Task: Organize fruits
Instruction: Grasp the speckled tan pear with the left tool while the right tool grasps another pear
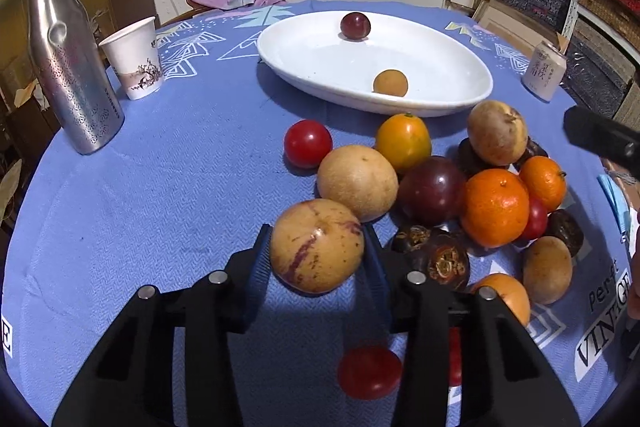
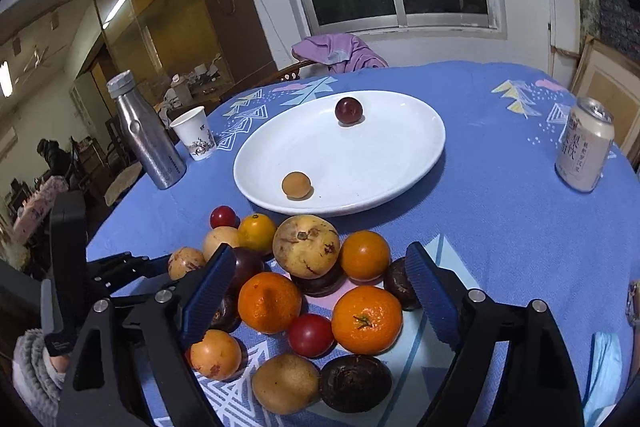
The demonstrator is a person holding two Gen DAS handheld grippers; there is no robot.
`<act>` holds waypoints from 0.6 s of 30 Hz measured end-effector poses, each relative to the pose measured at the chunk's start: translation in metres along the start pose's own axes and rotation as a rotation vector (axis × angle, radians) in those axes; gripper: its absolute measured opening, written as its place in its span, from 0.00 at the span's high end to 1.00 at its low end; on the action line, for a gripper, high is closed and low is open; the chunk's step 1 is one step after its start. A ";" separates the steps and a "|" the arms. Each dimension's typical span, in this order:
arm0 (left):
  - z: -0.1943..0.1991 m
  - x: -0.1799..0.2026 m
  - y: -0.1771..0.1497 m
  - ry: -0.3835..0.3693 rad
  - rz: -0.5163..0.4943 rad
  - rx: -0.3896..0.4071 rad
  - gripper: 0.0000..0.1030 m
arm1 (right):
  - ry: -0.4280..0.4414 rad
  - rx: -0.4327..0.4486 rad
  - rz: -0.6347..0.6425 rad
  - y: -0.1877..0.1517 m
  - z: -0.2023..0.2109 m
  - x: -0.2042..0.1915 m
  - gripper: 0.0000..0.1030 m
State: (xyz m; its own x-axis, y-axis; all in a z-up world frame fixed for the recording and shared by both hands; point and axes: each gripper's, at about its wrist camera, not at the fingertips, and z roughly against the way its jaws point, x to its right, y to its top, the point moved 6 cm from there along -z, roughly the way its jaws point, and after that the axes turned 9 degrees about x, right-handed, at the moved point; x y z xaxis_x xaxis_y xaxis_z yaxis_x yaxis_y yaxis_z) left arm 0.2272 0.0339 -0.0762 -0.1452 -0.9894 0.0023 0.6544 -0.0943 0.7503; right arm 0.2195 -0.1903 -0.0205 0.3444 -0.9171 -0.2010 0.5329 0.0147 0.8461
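Left gripper (image 1: 318, 247) pads clamped on striped pepino melon (image 1: 317, 246) at pile's near edge, likely bound for white oval plate (image 1: 460, 95), which holds plum (image 1: 355, 25) and longan (image 1: 390, 83). Right gripper (image 2: 320, 291) spread wide, empty, hovering over fruit pile (image 2: 304, 291), staged for next pick.

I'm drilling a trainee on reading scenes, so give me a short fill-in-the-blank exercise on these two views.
1. The left gripper is shut on a yellowish fruit marked with ____ streaks.
2. The white plate holds ____ fruits.
3. The right gripper hangs with its jaws ____ over the fruit pile.
4. The paper cup stands beside the ____ bottle.

Missing words: purple; two; open; metal
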 end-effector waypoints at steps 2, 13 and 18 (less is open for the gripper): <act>0.000 -0.002 0.000 0.000 0.009 -0.002 0.58 | -0.026 0.002 0.060 -0.001 -0.005 -0.007 0.25; -0.001 -0.001 0.001 0.016 0.001 -0.001 0.58 | -0.080 -0.044 0.164 -0.016 -0.037 -0.018 0.54; -0.001 -0.003 0.001 0.006 0.013 0.000 0.58 | -0.080 -0.036 0.186 -0.015 -0.039 -0.024 0.55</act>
State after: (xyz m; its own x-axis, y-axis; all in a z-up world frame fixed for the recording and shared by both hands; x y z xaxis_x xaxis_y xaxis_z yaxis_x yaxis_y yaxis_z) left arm 0.2290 0.0363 -0.0760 -0.1323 -0.9912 0.0084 0.6564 -0.0812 0.7501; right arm 0.2334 -0.1530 -0.0479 0.3775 -0.9260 -0.0020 0.4935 0.1994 0.8466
